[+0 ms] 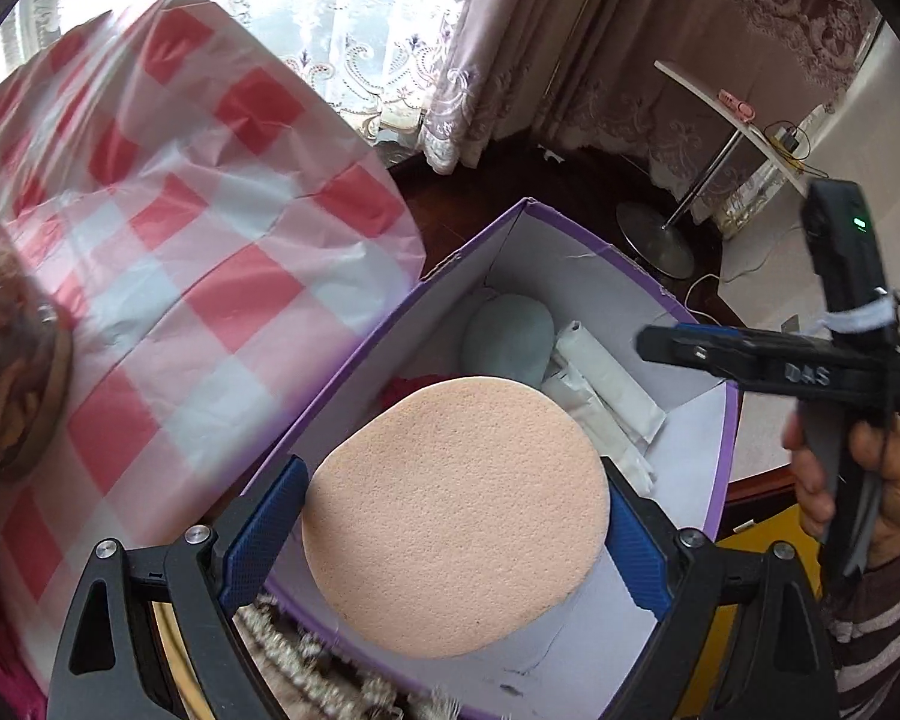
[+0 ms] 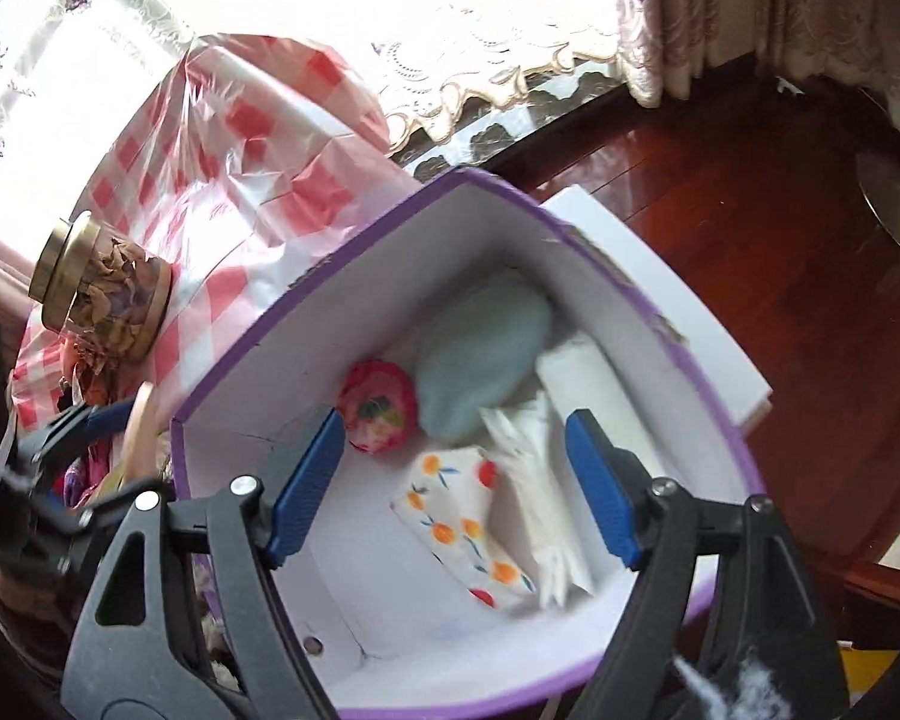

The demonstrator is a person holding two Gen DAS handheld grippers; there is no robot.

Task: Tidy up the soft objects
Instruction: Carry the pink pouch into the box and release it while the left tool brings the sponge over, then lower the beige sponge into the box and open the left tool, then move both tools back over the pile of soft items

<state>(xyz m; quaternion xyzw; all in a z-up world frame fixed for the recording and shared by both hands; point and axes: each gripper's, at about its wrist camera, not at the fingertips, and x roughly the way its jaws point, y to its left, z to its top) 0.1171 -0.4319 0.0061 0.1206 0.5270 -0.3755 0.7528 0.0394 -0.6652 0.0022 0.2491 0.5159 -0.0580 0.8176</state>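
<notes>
Left gripper [image 1: 453, 531]: clamped on peach sponge [image 1: 456, 516] above purple box [image 2: 714, 384]. Right gripper [image 2: 453, 489]: spread wide, empty, over box. Blue pad [image 2: 483, 354] at twelve o'clock inside.

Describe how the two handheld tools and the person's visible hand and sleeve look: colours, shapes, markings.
Both the left tool and right tool have black angular frames with silver bolts and blue textured fingers. Seen from the left wrist, the right tool's body carries raised "DAS" lettering, a green light and a white band. The right hand emerges from a grey-and-white striped sleeve.
</notes>
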